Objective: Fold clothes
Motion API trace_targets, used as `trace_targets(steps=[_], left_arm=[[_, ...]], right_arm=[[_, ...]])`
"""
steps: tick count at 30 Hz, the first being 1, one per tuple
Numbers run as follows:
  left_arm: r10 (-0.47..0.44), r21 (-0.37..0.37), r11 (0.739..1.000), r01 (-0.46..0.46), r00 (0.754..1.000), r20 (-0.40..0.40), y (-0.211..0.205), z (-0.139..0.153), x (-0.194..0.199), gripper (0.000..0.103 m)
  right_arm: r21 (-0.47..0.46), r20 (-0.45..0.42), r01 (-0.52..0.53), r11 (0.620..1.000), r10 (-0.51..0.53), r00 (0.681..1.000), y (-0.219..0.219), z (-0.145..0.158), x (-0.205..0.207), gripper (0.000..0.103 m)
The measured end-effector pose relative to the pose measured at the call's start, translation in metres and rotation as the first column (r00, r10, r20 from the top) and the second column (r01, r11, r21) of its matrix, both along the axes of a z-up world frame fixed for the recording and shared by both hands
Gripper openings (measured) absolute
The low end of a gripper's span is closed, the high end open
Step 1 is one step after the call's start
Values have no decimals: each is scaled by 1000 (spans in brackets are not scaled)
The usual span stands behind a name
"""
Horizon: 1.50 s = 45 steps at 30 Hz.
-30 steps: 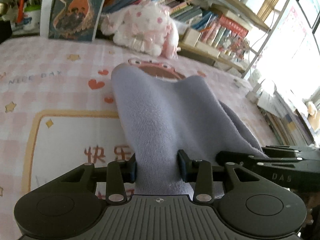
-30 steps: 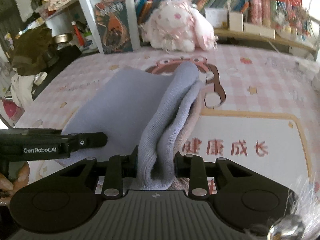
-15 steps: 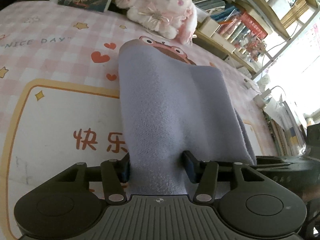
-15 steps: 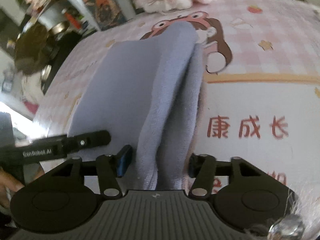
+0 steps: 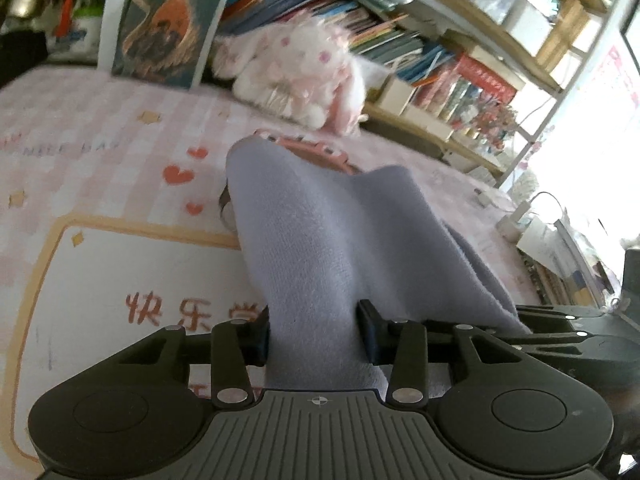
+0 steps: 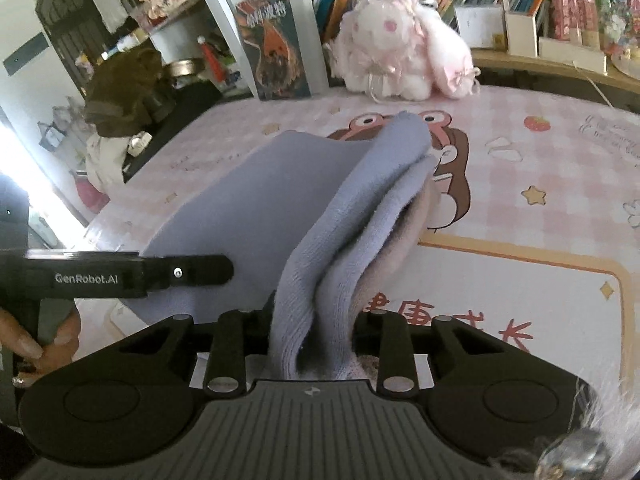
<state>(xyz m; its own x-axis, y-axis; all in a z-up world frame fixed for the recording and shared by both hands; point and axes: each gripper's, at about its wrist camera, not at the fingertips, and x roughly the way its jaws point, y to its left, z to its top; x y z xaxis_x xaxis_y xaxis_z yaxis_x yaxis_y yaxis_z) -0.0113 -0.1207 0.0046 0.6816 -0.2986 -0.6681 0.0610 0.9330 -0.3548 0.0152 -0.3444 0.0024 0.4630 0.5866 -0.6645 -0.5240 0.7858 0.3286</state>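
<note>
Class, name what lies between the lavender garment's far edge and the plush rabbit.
Bare pink bedsheet with a cartoon print, shown in the right wrist view, separates the lavender garment from the plush rabbit.

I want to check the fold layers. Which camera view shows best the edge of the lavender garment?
The right wrist view: the lavender garment shows stacked layers running into the right gripper. The left wrist view shows only one smooth top surface in the left gripper.
</note>
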Motion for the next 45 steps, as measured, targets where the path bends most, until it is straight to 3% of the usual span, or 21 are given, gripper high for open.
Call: trace_targets(steps=[8, 14, 22, 32, 45], left_arm=[[-40, 19, 999, 39, 998, 54, -7, 13, 12, 40], [-71, 21, 997, 70, 994, 86, 10, 19, 23, 40], [-94, 12, 996, 93, 991, 98, 64, 21, 44, 40], [-106, 13, 994, 105, 989, 103, 132, 7, 92, 40], [-13, -34, 999, 18, 991, 132, 195, -13, 155, 40]], right_arm=[[-7, 83, 15, 1000, -14, 996, -4, 12, 0, 27], [-13, 136, 29, 1000, -27, 990, 4, 21, 4, 27], [-40, 193, 46, 998, -38, 980, 59, 31, 14, 27], [-126, 218, 60, 990, -32, 975, 143, 29, 56, 27], [-157, 228, 8, 988, 28, 973, 213, 18, 140, 28]])
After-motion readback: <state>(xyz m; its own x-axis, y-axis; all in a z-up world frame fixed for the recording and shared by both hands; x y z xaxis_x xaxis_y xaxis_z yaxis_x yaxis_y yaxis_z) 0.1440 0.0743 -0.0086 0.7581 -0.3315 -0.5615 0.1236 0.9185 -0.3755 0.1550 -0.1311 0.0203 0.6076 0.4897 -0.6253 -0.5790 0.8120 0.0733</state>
